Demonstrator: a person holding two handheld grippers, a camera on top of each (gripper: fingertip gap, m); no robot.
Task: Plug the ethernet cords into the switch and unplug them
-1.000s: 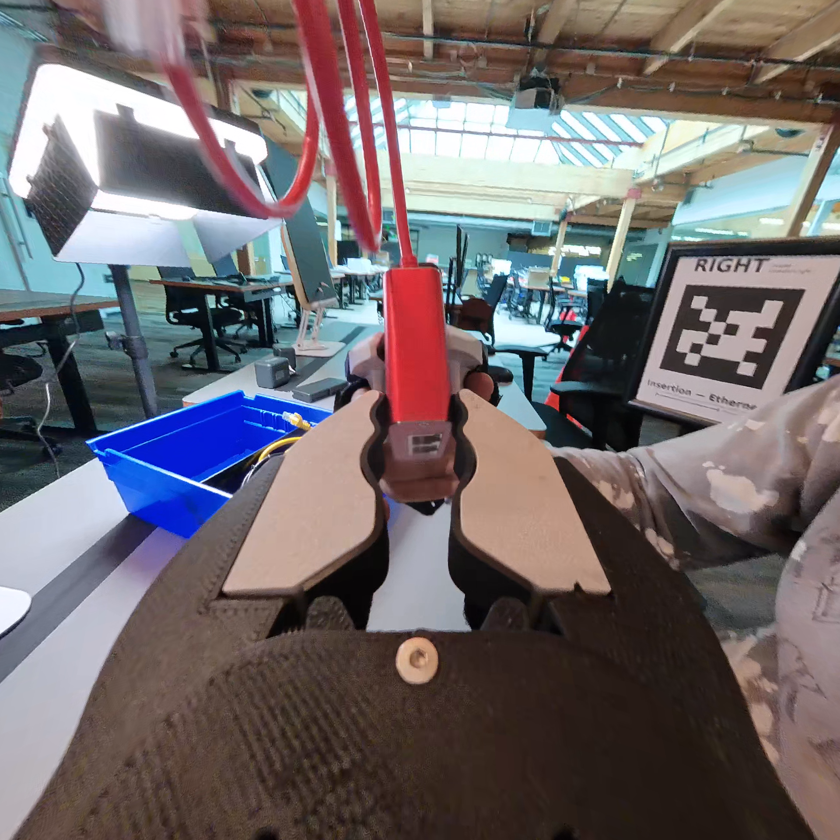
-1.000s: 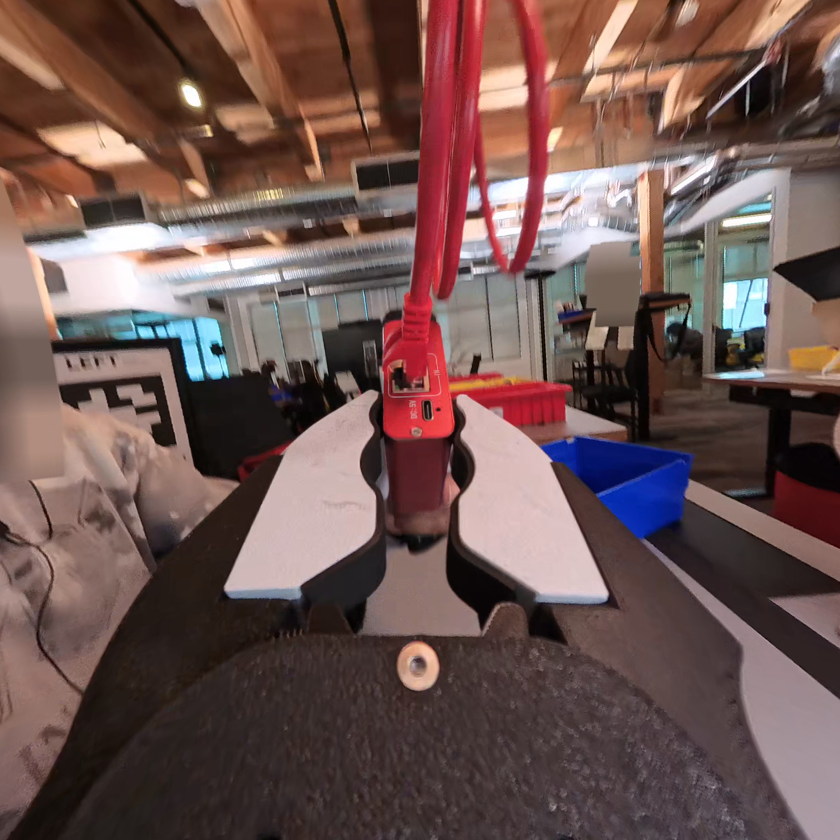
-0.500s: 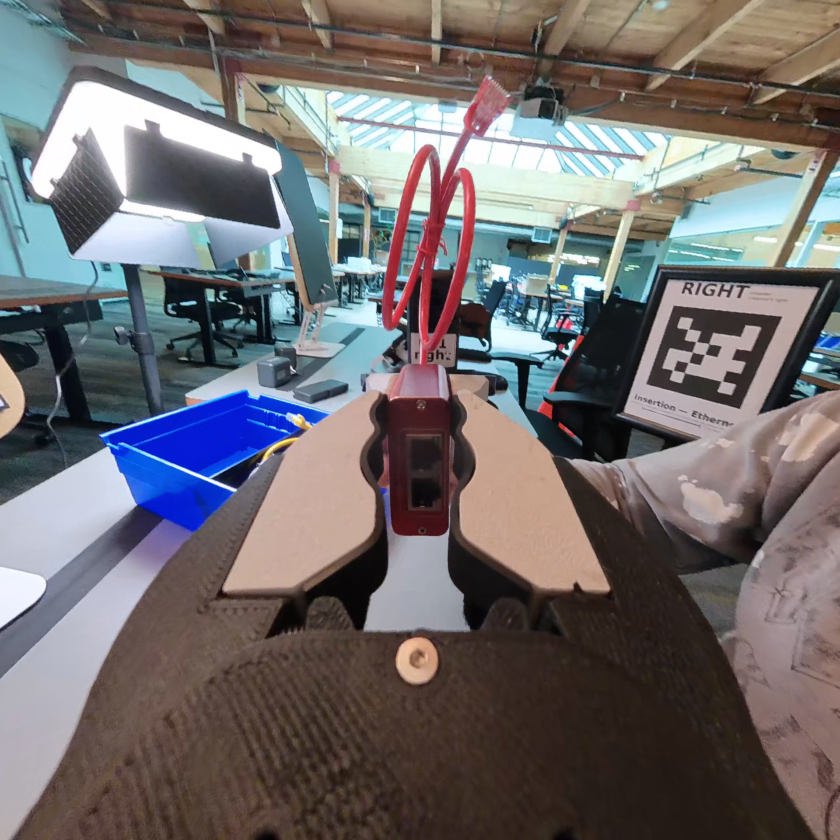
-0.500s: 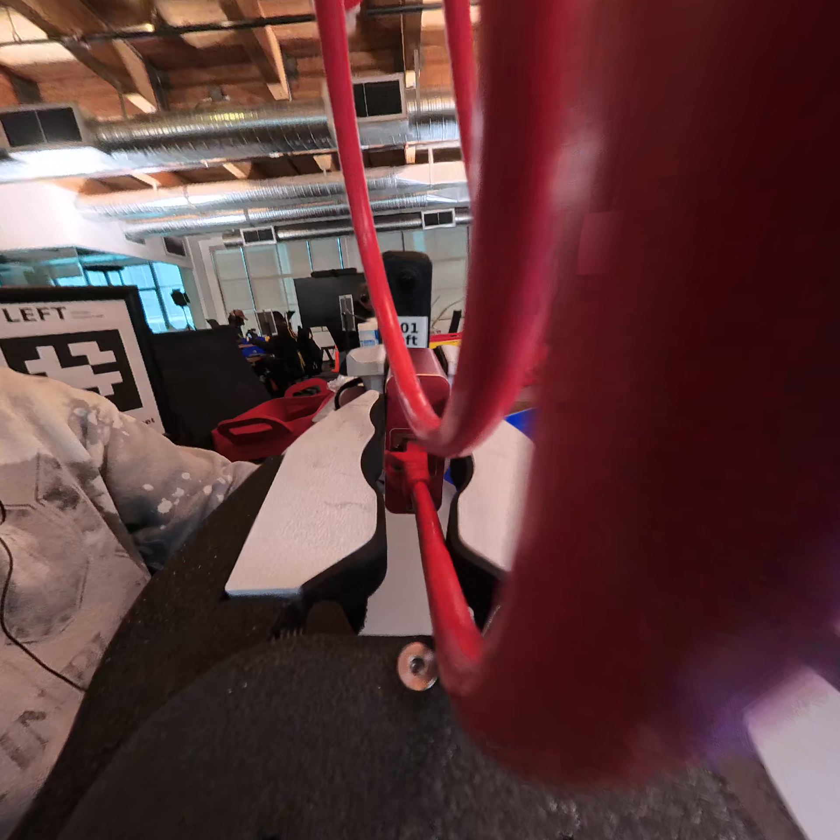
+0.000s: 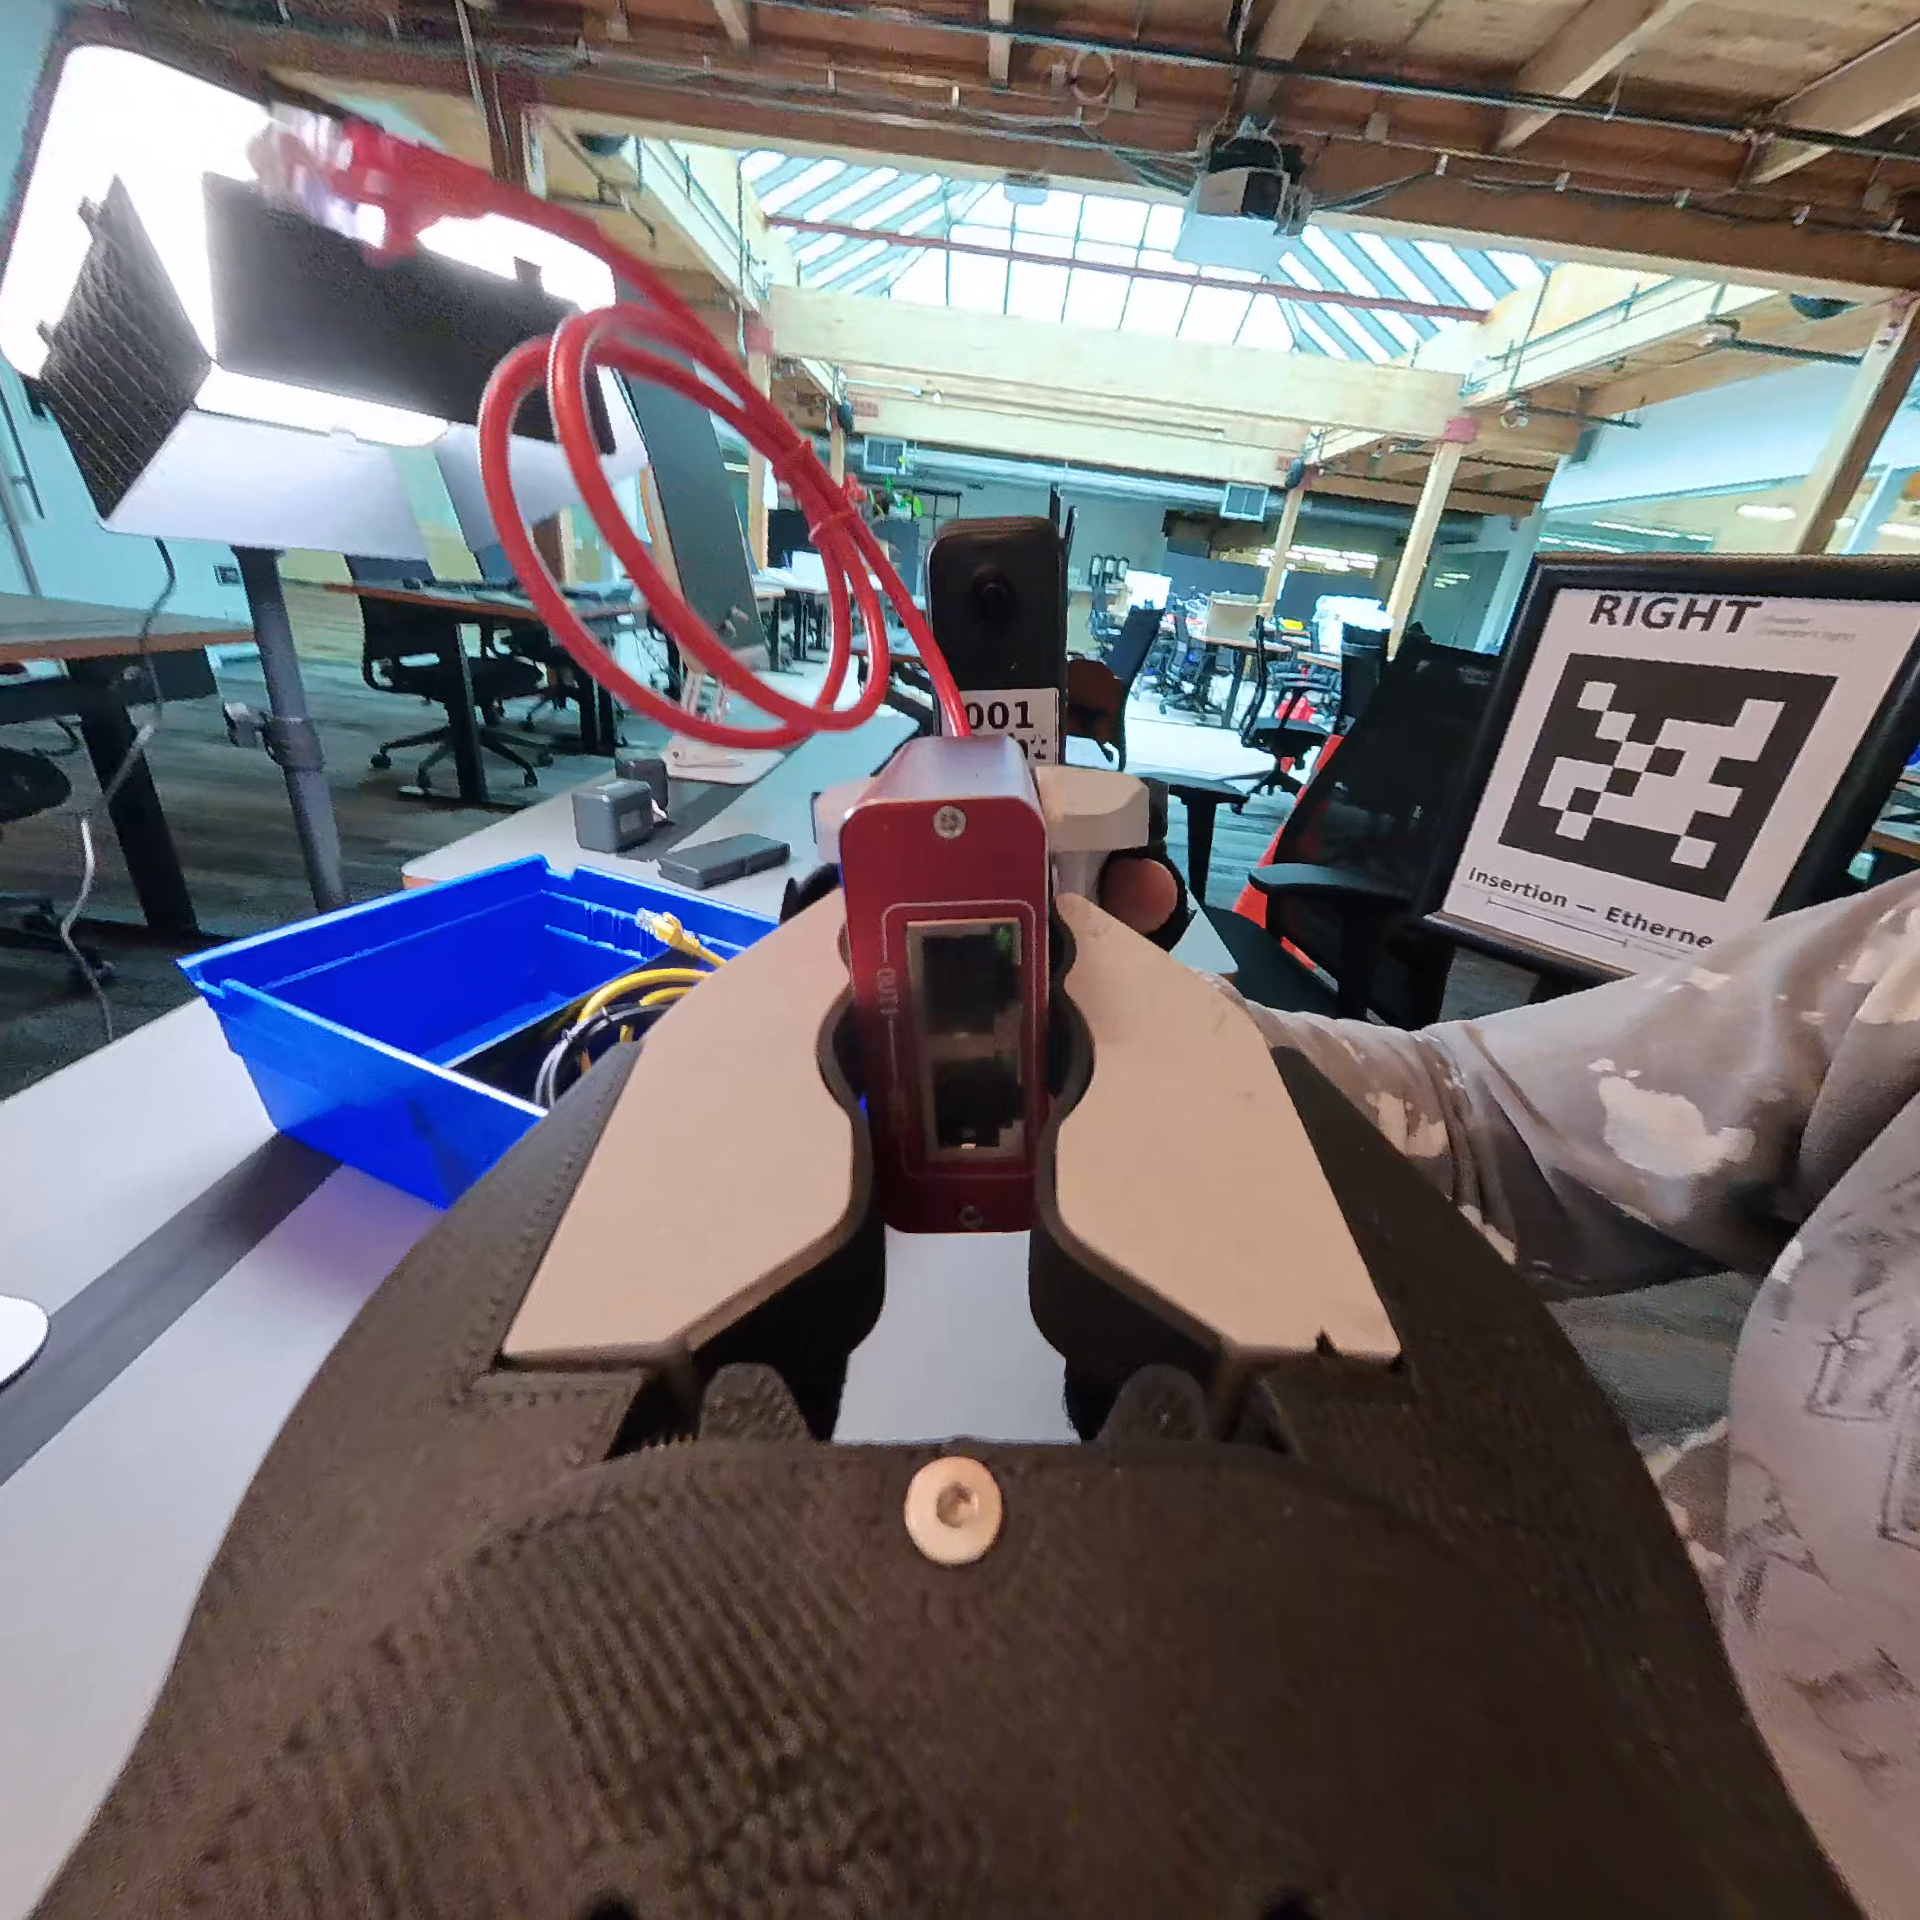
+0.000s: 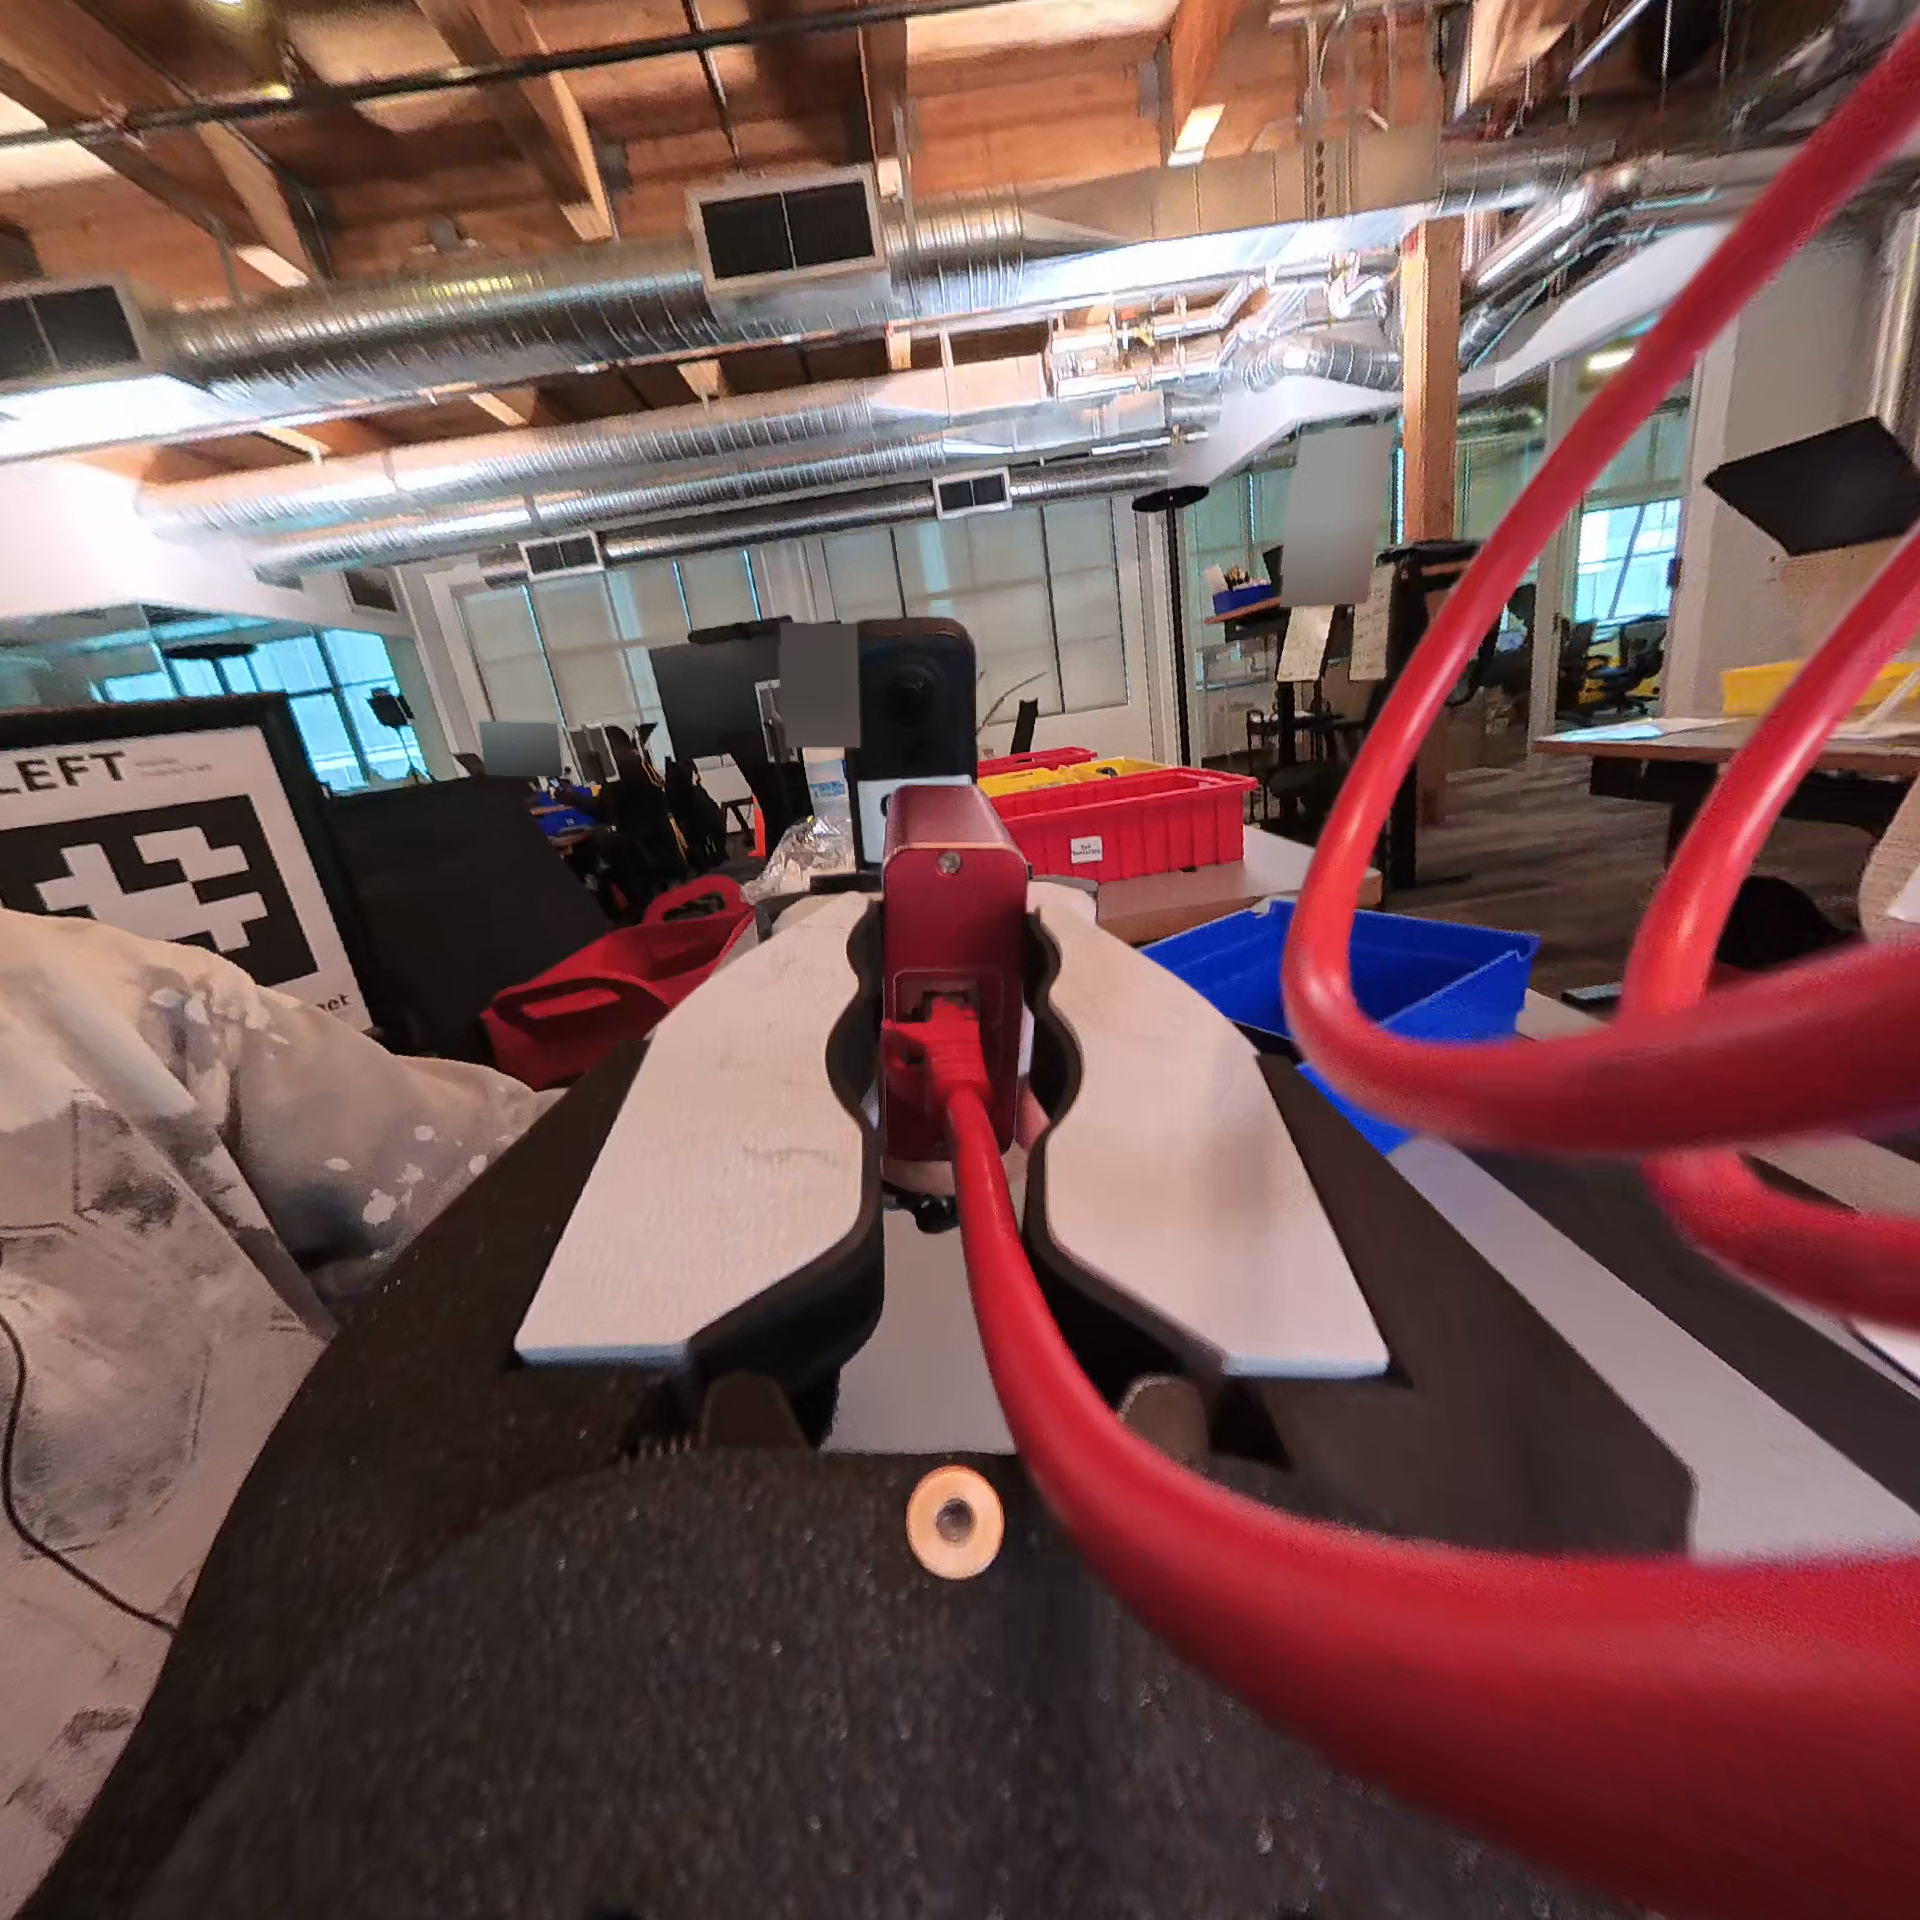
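Right wrist view: both grippers (image 6: 954,1049) (image 5: 954,1081) clamped on switch (image 6: 951,935), red cord (image 6: 1039,1351) plugged; next, free plug (image 5: 364,187) into an empty port.

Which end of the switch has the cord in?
The switch end facing the right gripper holds the red cord; the end facing the left gripper shows two empty ports.

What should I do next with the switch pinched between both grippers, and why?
Probably open the left gripper and reach for the free plug of the red cord, leaving the switch in the right gripper. Both grippers clamp the switch, one cord end is seated on the right's side, and the two empty ports face the left.
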